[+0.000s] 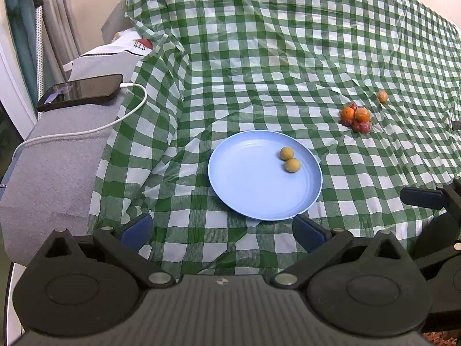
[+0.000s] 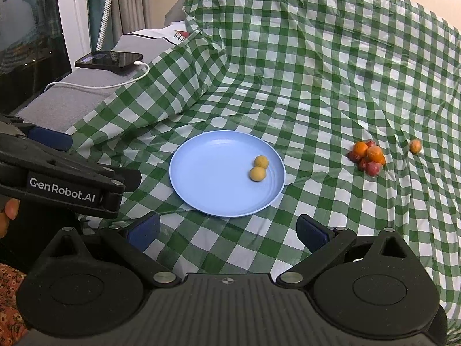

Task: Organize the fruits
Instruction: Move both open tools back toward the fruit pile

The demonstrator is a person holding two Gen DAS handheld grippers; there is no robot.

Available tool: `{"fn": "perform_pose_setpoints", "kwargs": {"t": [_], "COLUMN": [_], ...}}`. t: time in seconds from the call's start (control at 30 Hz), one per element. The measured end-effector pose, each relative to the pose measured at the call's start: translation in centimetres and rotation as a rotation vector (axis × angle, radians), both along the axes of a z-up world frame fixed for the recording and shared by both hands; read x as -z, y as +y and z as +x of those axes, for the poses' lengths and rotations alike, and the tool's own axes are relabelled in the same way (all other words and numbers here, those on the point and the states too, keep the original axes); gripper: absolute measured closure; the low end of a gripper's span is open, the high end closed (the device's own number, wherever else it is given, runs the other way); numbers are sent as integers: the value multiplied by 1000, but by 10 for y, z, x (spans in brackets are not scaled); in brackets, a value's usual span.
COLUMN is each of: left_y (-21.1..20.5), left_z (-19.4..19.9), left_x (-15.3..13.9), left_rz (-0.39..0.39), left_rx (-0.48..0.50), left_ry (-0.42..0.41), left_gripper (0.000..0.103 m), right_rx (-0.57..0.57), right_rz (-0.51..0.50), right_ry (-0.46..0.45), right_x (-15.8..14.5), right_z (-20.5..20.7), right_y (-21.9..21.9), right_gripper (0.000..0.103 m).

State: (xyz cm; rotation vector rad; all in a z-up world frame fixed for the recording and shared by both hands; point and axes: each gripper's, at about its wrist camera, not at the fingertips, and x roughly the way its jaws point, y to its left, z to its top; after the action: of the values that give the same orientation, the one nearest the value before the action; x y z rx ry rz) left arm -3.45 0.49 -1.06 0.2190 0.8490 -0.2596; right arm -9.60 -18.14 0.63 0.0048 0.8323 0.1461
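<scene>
A light blue plate [image 1: 245,190] lies on the green checked cloth and holds two small yellow round fruits [image 1: 290,159]; the plate also shows in the right wrist view [image 2: 207,178] with the yellow fruits [image 2: 258,168]. A pile of orange and red fruits [image 1: 355,117] lies to the plate's right, also in the right wrist view [image 2: 367,158]. One lone orange fruit [image 1: 382,97] lies beyond it [image 2: 415,146]. My left gripper [image 1: 222,230] is open and empty, just in front of the plate. My right gripper [image 2: 227,233] is open and empty, in front of the plate.
A black phone [image 1: 82,90] on a white charging cable [image 1: 86,129] rests on a grey cushioned armrest [image 1: 49,173] at the left. The right gripper shows at the right edge of the left wrist view [image 1: 432,201]; the left gripper shows at the left of the right wrist view [image 2: 57,178].
</scene>
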Motion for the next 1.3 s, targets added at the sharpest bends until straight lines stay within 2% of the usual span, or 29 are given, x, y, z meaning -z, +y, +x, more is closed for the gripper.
{"fn": "perform_pose_setpoints", "kwargs": {"t": [0.77, 1.03, 1.3], "left_y": [-8, -20, -55], "left_z": [12, 31, 59], "left_x": [9, 10, 8], "left_rz": [26, 32, 48], "left_rx": [-9, -14, 23], "left_ry": [38, 51, 46], "left_gripper": [0, 0, 0], "right_rx": [36, 143, 320], "right_rz": [32, 45, 12], "right_ry": [32, 23, -4], "right_x": [12, 21, 42], "right_z": [14, 24, 44], "right_y": [-10, -37, -97], "right_gripper": [3, 3, 3]}}
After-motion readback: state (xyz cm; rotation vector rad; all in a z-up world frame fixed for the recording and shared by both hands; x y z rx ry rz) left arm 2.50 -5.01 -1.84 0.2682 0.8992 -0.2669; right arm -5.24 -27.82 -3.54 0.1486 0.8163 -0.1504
